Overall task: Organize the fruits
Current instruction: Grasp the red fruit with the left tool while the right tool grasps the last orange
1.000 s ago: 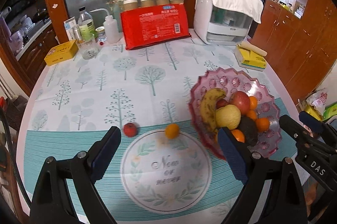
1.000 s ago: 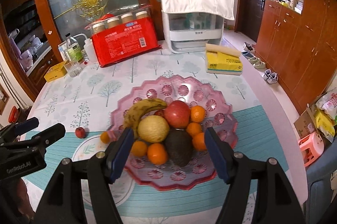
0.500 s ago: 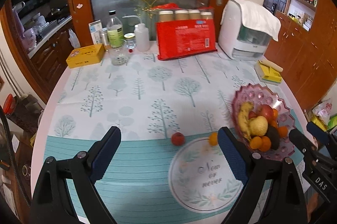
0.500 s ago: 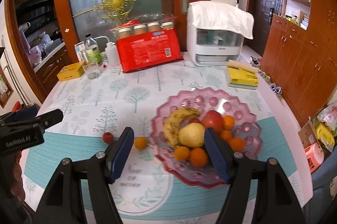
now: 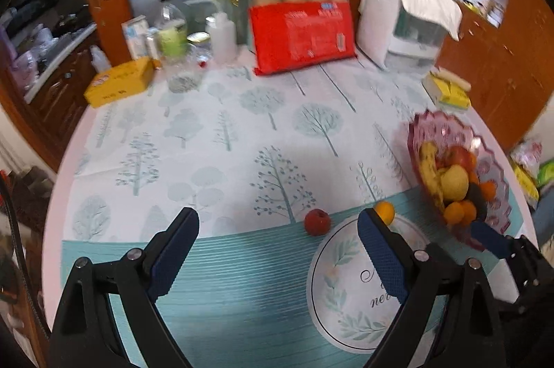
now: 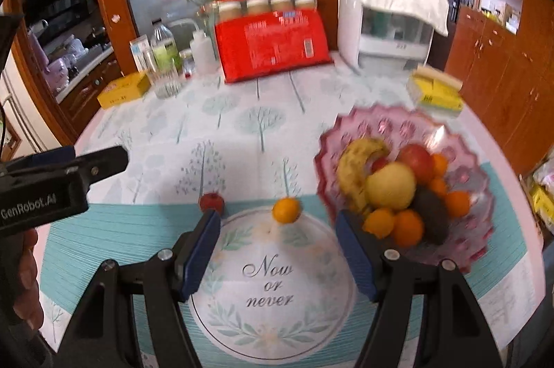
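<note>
Pink scalloped translucent plastic fruit bowl sits on the right side of a round worktop covered w/ a pale cloth printed w/ teal trees and a round "Now or never" emblem; bowl already holds most of the fruit: a spotted yellow banana, a pale yellow apple, a red apple, several small oranges, and a dark avocado-like fruit.

Two pieces are not in the bowl yet; a small round red fruit lies on the cloth at the edge of the teal band, and a small loose orange lies to its right, near the bowl rim but apart from it; the two are apart from each other.

Left tool, black w/ blue pads, jaws spread wide, nothing between them; in its view the red fruit lies ahead between the pads, nearer the right one; no contact. Right tool, same build, jaws partly apart, empty; the loose orange lies ahead between its pads, untouched.

Judgement: task mostly done, approx. two pieces left; both need grasping and placing in the bowl. Bowl looks fairly full, so a placed piece could roll.

Back of worktop: red packet, white appliance w/ a white cloth over it, bottles, yellow boxes; not part of the job.
</note>
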{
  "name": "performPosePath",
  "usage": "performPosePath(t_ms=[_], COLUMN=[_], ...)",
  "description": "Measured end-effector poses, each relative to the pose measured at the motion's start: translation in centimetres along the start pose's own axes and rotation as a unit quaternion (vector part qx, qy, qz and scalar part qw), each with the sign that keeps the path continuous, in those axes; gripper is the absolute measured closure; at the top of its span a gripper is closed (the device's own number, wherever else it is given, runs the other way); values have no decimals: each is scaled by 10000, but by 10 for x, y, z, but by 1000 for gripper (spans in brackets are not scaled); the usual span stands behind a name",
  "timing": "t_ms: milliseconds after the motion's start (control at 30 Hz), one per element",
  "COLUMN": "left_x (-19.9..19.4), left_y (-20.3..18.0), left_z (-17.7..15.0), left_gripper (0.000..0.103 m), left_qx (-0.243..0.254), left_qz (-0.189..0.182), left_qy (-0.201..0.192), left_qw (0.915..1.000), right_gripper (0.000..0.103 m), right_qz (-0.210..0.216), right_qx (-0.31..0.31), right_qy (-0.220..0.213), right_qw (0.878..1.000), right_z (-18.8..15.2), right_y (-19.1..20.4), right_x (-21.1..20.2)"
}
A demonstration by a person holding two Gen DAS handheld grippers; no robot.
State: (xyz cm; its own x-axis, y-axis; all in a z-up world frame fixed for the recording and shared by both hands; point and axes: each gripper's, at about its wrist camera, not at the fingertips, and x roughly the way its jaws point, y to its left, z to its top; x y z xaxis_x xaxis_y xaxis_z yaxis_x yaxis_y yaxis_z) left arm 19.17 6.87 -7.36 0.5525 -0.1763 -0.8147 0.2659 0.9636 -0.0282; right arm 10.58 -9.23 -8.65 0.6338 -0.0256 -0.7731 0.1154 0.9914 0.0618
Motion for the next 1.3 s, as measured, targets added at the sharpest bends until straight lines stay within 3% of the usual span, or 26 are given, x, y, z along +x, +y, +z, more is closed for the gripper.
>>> performPosePath(t_ms=[233, 467, 600, 733, 833, 1300], left_x=[58, 104, 120, 133, 138, 129], left_y=[-14, -15, -20, -26, -28, 6], left_z=[-9, -9, -12, -15, -15, -14], left_gripper=[12, 34, 49, 56, 70, 72], left_qx=[589, 557, 622, 705, 720, 301], left_qz=[-342, -918, -1052, -1160, -1278, -1417], left_qy=[355, 788, 935, 1069, 1117, 850], left_qw=[9970, 9911, 9881, 9850, 9829, 9858], right_gripper=[33, 33, 33, 33, 33, 33], right_qz=[-146, -385, -515, -641, -719, -1155], right_qx=[403, 599, 665, 657, 702, 878], right_qy=[42, 81, 108, 74, 84, 205], right_qw=[9991, 9974, 9964, 9958, 9949, 9892], right_z=[-22, -27, -29, -28, -27, -15], right_y=[1, -1, -1, -1, 0, 1], right_x=[43, 70, 80, 86, 95, 128])
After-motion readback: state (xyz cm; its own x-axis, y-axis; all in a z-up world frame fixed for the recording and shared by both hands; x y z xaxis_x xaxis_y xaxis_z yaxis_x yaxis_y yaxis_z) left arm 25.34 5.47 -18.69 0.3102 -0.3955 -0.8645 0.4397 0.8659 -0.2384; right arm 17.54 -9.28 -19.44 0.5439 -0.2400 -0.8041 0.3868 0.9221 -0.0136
